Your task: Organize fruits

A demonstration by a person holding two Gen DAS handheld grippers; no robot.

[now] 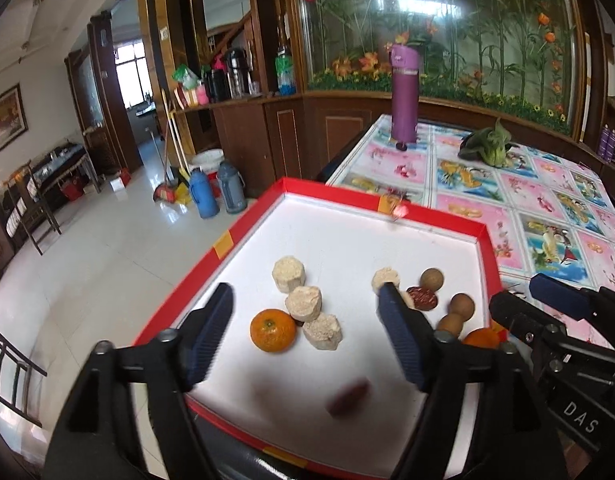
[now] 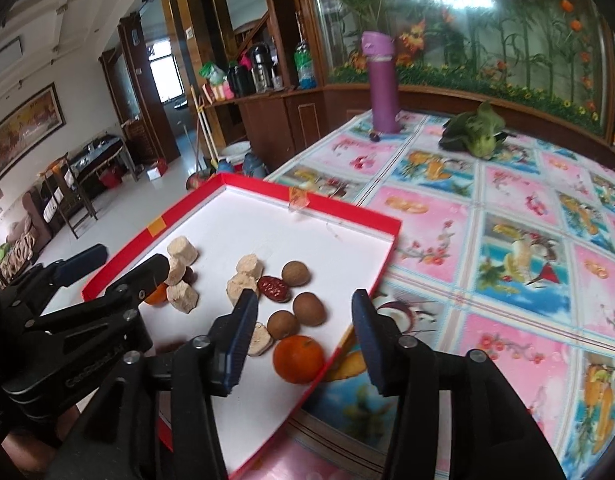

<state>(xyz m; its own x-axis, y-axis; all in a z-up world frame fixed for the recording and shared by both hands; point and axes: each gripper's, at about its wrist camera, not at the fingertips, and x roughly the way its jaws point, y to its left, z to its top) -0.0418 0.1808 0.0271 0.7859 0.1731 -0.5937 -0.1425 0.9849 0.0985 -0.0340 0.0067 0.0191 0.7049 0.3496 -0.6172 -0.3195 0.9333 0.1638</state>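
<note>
- The left gripper (image 1: pixel 307 300) is wide open above the red tray (image 1: pixel 347 196), holding nothing.
- The right gripper (image 2: pixel 305 306) is also open and empty.
- Two oranges (image 1: pixel 273 329) lie in the tray with the longans (image 2: pixel 295 273).

Fruit and snacks in the red tray (image 2: pixel 391 240)

Two oranges (image 2: pixel 298 359), three longans (image 2: pixel 295 273), six puffed cakes (image 2: pixel 182 251), two red dates (image 2: pixel 273 288).

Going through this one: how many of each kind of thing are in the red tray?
Beige chunks: 6
Brown round fruits: 3
Oranges: 2
Red dates: 3, counting a half-hidden dark one and a blurred reddish shape
Total: 14
</note>
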